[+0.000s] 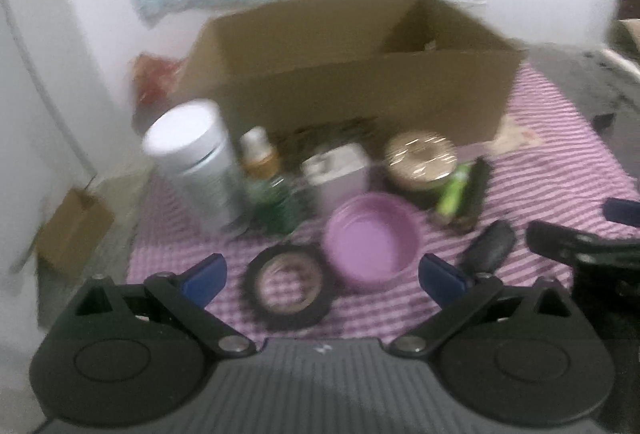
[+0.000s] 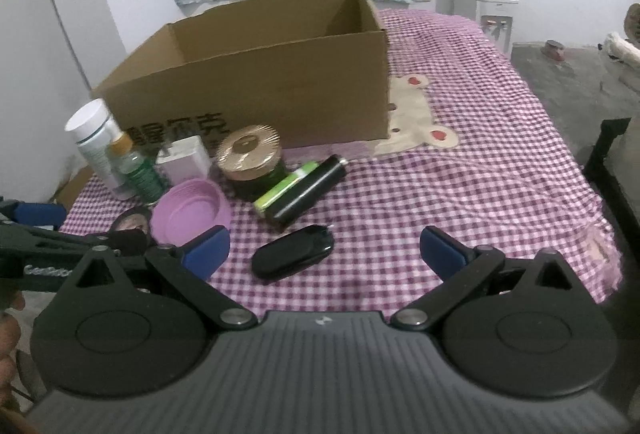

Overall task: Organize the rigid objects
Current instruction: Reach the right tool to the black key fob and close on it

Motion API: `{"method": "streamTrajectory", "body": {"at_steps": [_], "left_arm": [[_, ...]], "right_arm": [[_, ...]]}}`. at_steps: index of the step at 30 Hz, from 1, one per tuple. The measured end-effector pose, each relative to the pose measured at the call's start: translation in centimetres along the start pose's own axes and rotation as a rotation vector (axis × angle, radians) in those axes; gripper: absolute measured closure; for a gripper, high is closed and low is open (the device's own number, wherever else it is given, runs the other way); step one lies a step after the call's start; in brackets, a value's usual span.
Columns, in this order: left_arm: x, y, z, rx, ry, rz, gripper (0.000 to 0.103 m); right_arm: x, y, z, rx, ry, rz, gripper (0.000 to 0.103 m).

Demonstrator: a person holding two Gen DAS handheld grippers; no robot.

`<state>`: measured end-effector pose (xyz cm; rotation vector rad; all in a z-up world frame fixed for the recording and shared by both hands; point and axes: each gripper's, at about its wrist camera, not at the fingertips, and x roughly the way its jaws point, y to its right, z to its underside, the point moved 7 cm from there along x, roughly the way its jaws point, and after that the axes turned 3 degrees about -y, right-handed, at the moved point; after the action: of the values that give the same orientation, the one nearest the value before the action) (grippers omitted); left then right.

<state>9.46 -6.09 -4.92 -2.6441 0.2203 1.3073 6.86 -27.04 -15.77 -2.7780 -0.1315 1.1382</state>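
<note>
The box stood open on the checked cloth. Along its near side stood a white bottle, a small bottle, a white block and a gold-lidded jar. Nearer lay a pink bowl, tape, a green and black case and a black fob. The left gripper hovered over the tape, jaws wide and empty; the right gripper hovered beside the fob, jaws likewise spread, holding nothing.

Black linkage arms, silver pivot screws, blue fingers, ribbed grey housing.
</note>
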Motion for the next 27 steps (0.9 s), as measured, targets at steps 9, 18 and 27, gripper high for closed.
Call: {"method": "streamTrajectory", "body": {"at_steps": [9,18,27], "left_arm": [[0.4,4.4,-0.5,0.136,0.103,0.232,0.004],[2.0,7.9,0.1,0.242,0.044,0.367,0.031],[4.4,9.8,0.7,0.307,-0.055,0.355,0.058]], "right_arm": [[0.6,4.2,-0.7,0.141,-0.008,-0.043,0.004],[3.4,4.3,0.3,0.344,-0.141,-0.258,0.036],[5.7,3.4,1.2,0.421,-0.223,-0.384,0.065]]}}
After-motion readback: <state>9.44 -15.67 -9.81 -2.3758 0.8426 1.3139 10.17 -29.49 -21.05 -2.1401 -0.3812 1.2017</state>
